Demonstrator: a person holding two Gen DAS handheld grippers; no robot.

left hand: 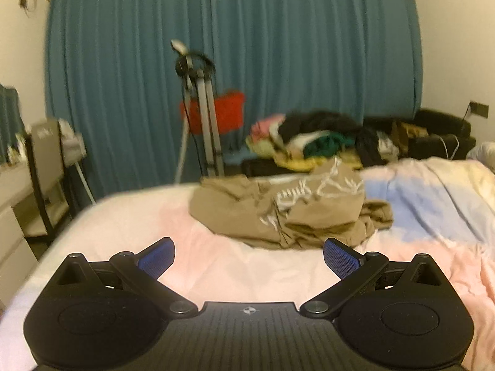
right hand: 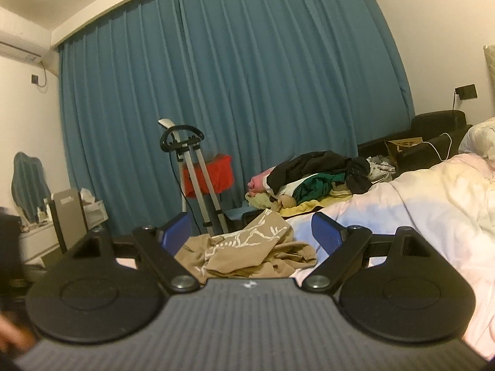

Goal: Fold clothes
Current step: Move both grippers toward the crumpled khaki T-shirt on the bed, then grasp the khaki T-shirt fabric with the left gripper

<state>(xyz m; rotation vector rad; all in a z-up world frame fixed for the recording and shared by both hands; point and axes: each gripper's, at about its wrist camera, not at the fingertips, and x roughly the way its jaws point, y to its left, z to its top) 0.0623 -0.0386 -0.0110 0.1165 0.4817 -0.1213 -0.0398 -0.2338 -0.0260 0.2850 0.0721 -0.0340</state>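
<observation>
A crumpled tan garment with a white print point(left hand: 287, 210) lies in a heap on the pink bed sheet point(left hand: 130, 222). My left gripper point(left hand: 249, 258) is open and empty, a short way in front of the garment, above the sheet. My right gripper point(right hand: 250, 236) is open and empty, low and close to the same tan garment point(right hand: 247, 253), which shows between its blue pads. The near part of the garment is hidden behind the right gripper body.
A pile of mixed clothes point(left hand: 312, 142) lies behind the bed, also in the right wrist view point(right hand: 312, 179). A metal stand point(left hand: 201, 117) and a red item point(left hand: 225, 111) are by the blue curtain point(left hand: 247, 46). A chair point(left hand: 46, 167) stands left of the bed.
</observation>
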